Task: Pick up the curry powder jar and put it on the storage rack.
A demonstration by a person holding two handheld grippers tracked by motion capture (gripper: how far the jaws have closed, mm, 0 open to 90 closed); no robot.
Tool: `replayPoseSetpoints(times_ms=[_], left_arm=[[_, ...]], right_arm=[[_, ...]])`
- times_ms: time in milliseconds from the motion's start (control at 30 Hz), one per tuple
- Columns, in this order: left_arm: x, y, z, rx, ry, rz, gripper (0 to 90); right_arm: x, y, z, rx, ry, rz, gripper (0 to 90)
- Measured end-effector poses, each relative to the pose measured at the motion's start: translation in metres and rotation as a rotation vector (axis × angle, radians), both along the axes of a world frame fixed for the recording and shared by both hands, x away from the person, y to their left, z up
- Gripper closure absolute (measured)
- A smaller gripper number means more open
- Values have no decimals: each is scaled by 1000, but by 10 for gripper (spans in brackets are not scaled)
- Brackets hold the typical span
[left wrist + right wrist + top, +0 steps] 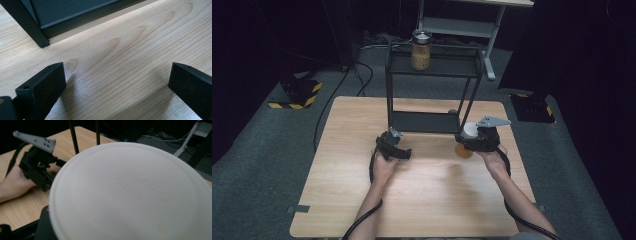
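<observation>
Nearest the lens, a white lid [130,192] capped the jar [465,142] held by the right tongs [472,139], which were clamped narrow on it near the black rack's [432,65] near right leg, above the wooden surface [412,200]. Its amber filling suggested real weight, and a smooth wall could slip, so a firm hold just under the lid seemed safest. The left tongs [115,85] gaped wide and empty. A second jar [421,50] stood on the rack's top shelf.

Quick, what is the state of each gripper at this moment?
Left gripper: open, nothing between its fingers, just above the table.
Right gripper: shut on the white-lidded jar, holding it in front of the black rack.
</observation>
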State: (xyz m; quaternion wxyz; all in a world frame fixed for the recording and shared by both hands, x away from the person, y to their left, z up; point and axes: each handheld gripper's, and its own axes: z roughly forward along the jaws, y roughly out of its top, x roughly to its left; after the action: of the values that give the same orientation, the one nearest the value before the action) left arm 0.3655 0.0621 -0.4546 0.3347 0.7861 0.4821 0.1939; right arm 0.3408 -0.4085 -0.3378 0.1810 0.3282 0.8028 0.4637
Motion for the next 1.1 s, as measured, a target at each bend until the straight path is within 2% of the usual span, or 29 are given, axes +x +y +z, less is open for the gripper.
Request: replayPoseSetpoints(times_ms=[133, 233, 267, 300, 367, 633, 800, 1100], left_arm=[[0, 0, 0, 0, 0, 0, 11], [0, 0, 0, 0, 0, 0, 11], [0, 0, 0, -1, 0, 0, 11], [0, 0, 0, -1, 0, 0, 11], [0, 0, 0, -1, 0, 1, 11], [0, 0, 0, -1, 0, 1, 11], [0, 0, 0, -1, -1, 1, 11], [0, 0, 0, -3, -2, 3, 12]], right_arm=[[3, 0, 13, 6, -7, 11, 359], [4, 2, 28, -6, -24, 25, 360], [6, 4, 38, -15, -35, 36, 359], [6, 4, 38, -15, -35, 36, 359], [8, 5, 51, -17, -48, 50, 359], [11, 10, 77, -20, -66, 79, 359], [13, 12, 94, 0, -69, 97, 359], [27, 27, 138, -7, -111, 150, 359]])
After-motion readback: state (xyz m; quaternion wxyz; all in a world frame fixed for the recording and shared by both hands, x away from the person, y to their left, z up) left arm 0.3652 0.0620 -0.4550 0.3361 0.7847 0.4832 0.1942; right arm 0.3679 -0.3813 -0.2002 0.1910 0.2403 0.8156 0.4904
